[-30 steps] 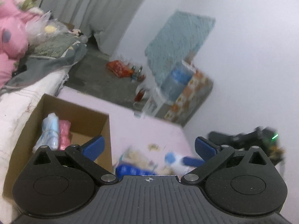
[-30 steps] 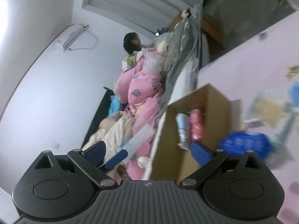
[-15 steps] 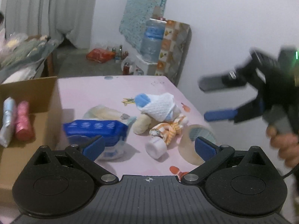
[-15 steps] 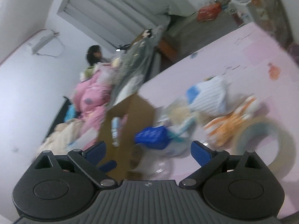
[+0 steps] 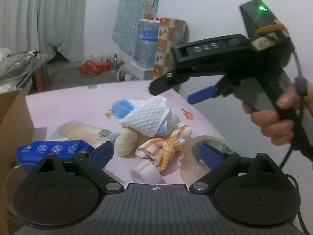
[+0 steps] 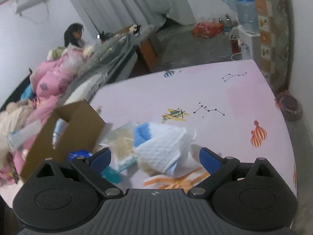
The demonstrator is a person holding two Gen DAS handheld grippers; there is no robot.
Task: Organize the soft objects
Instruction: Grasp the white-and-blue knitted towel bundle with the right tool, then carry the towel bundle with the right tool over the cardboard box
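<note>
Left wrist view: the left gripper (image 5: 156,153) hangs over the pink table (image 5: 78,105), its jaws wide apart but closing, with nothing pressed between them. Just ahead lies the striped cloth (image 5: 164,149), touching a white cap (image 5: 145,173). At 12 o'clock from it sits the white-and-blue cloth (image 5: 144,117) atop a beige roll (image 5: 127,144). A tape roll (image 5: 203,154) lies at 3 o'clock, a blue pack (image 5: 52,148) at 9 o'clock, and the box (image 5: 11,115) at the left edge. The right gripper (image 5: 176,92), held in a hand (image 5: 277,121), hovers at 1 o'clock with jaws apart.

Right wrist view: the right gripper's spread jaws frame the white-and-blue cloth (image 6: 164,146), not touching it. The striped cloth (image 6: 176,180) is below and the box (image 6: 78,125) at 10 o'clock.
</note>
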